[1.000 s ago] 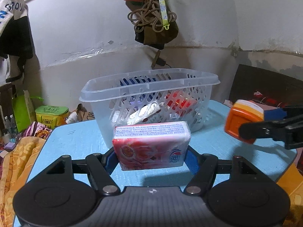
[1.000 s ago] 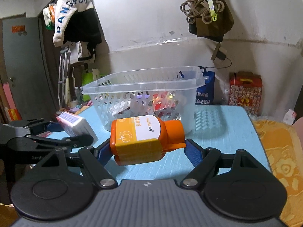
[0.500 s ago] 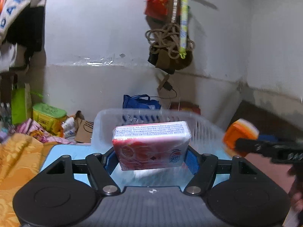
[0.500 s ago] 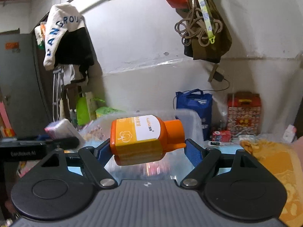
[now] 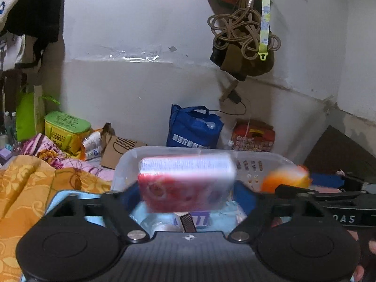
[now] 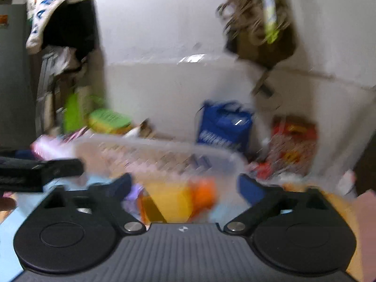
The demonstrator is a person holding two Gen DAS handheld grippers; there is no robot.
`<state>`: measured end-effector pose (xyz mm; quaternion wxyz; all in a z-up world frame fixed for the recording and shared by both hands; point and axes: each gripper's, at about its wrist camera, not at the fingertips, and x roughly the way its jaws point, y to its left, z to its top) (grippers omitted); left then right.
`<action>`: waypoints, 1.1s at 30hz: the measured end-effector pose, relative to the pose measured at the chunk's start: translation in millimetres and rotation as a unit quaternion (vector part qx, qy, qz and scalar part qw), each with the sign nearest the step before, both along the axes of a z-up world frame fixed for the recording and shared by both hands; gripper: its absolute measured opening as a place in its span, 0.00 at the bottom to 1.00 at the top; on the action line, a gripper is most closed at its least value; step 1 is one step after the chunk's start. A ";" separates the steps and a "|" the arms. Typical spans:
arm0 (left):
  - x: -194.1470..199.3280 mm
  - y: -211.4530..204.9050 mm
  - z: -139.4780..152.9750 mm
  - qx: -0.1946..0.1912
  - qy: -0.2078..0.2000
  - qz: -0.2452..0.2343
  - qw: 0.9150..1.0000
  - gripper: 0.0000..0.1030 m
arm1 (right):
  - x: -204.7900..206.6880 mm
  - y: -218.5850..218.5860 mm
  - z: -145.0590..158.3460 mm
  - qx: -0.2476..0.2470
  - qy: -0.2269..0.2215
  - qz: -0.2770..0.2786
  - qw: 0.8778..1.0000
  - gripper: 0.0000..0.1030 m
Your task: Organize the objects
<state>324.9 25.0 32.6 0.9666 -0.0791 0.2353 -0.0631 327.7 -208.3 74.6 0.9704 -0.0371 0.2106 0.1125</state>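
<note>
My left gripper (image 5: 186, 193) has wide-set fingers with a blurred red and white soap pack (image 5: 185, 183) between them, over the clear plastic basket (image 5: 127, 164). My right gripper (image 6: 185, 188) is open over the same basket (image 6: 211, 159); the orange bottle (image 6: 181, 202) sits blurred below the fingers, loose inside the basket. In the left wrist view the right gripper's finger (image 5: 317, 193) and the orange bottle (image 5: 285, 179) show at the right. In the right wrist view the left gripper's finger (image 6: 40, 171) and the pink soap pack (image 6: 47, 148) show at the left.
The basket stands on a light blue table (image 5: 68, 199). An orange patterned blanket (image 5: 28, 192) lies to the left. A blue bag (image 5: 193, 129), a red box (image 5: 252, 138) and a green tub (image 5: 67, 127) stand by the white wall behind.
Both grippers moved forward over the basket. The right fingers opened and the orange bottle dropped from them. The soap pack now looks blurred between wider left fingers.
</note>
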 end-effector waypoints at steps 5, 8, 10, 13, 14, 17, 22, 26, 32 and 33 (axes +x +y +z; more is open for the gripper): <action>-23.6 7.4 4.6 -0.014 -0.029 0.014 0.999 0.99 | -33.2 -16.2 8.9 0.060 -0.016 0.002 0.998 1.00; -50.1 8.6 5.6 -0.023 -0.053 0.014 0.998 0.99 | -57.0 -25.6 2.9 0.100 -0.005 0.015 0.995 1.00; -66.1 4.7 5.5 -0.013 -0.066 0.016 0.998 0.99 | -67.1 -25.1 -1.8 0.090 0.011 0.014 0.996 1.00; -82.6 1.6 7.8 -0.005 -0.066 0.019 0.998 1.00 | -89.0 -25.3 -3.3 0.057 0.008 -0.021 0.998 1.00; -86.3 1.9 8.8 -0.006 -0.060 0.011 0.998 1.00 | -91.9 -25.6 -1.6 0.058 0.008 -0.021 0.998 1.00; -98.1 3.0 8.6 -0.014 -0.048 0.009 0.999 1.00 | -106.6 -25.7 4.1 0.068 0.022 -0.003 0.997 1.00; -108.3 -9.3 0.4 0.027 -0.015 0.009 0.999 1.00 | -113.0 -17.0 8.1 0.055 0.013 -0.008 0.998 1.00; -115.7 -16.0 -3.9 0.048 -0.013 0.010 0.999 1.00 | -106.5 -14.0 0.7 0.048 0.029 -0.006 0.998 1.00; -117.7 -24.0 -10.5 0.056 -0.006 0.005 0.998 1.00 | -103.8 -18.5 -9.1 0.044 0.034 -0.019 0.998 1.00; -117.9 -26.3 -12.9 0.060 -0.002 0.002 0.998 1.00 | -104.3 -19.1 -10.3 0.042 0.032 -0.021 0.998 1.00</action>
